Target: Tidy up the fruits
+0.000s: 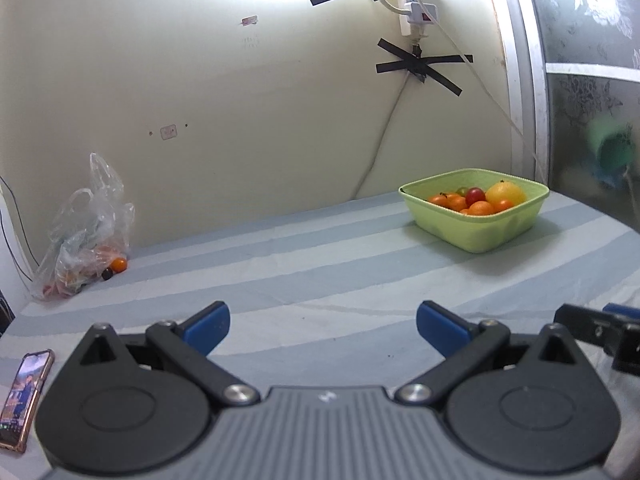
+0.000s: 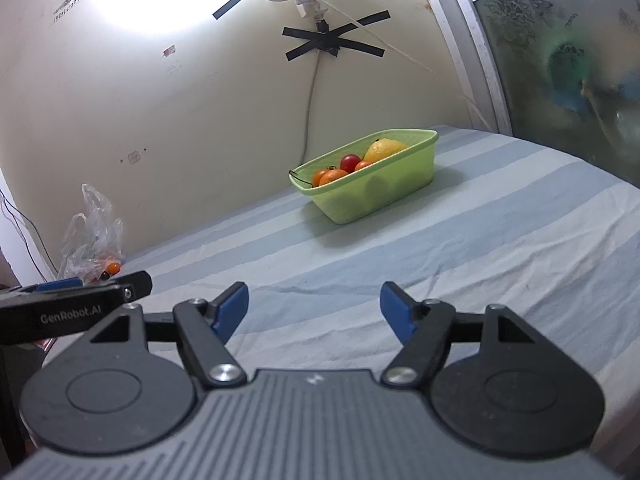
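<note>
Where "GenRobot.AI" marks the left gripper (image 2: 76,292), both grippers gape empty; right gripper (image 2: 314,308).

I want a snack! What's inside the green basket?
The green basket holds small orange fruits, a red one, a greenish one and a big yellow fruit. Anything underneath them is hidden.

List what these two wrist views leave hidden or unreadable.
- Plastic bag contents, both views: crumpled film blurs everything except one orange fruit at its mouth.
- Green basket, right wrist view: its near wall hides the lower fruit; only tops show.
- Phone, left wrist view: the screen image is too small to read.
- Green shape behind the frosted glass, both views: blurred, unidentifiable.
- Right gripper, left wrist view: cut off by the right edge.
</note>
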`<state>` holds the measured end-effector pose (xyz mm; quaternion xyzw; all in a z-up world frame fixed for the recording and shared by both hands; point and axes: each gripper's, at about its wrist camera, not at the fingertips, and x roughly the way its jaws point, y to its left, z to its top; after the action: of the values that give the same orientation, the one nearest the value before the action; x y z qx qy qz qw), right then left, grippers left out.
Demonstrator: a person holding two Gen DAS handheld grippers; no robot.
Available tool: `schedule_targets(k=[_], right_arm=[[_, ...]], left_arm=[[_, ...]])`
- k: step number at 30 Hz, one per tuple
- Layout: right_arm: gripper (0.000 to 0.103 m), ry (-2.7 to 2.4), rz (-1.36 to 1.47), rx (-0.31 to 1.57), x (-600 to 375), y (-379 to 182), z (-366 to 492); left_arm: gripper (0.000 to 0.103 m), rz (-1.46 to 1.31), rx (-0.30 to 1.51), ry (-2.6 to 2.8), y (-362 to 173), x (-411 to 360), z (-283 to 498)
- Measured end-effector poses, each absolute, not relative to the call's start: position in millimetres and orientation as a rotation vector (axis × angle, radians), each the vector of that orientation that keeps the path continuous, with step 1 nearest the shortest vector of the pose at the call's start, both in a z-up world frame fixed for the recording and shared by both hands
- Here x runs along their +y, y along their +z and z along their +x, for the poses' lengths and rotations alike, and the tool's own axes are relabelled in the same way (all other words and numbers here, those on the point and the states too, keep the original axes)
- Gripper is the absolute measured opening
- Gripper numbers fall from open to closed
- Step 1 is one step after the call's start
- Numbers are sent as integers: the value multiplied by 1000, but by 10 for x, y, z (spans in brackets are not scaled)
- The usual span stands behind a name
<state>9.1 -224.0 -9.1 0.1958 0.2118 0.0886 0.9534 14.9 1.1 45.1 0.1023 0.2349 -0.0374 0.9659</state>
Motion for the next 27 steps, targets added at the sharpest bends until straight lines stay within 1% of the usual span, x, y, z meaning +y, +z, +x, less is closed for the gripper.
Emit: schedule_targets(k=[27], right_arm=[[76,171,445,436,-2347,-141,87]], left_arm=[[103,246,569,-103,323,-118,144]])
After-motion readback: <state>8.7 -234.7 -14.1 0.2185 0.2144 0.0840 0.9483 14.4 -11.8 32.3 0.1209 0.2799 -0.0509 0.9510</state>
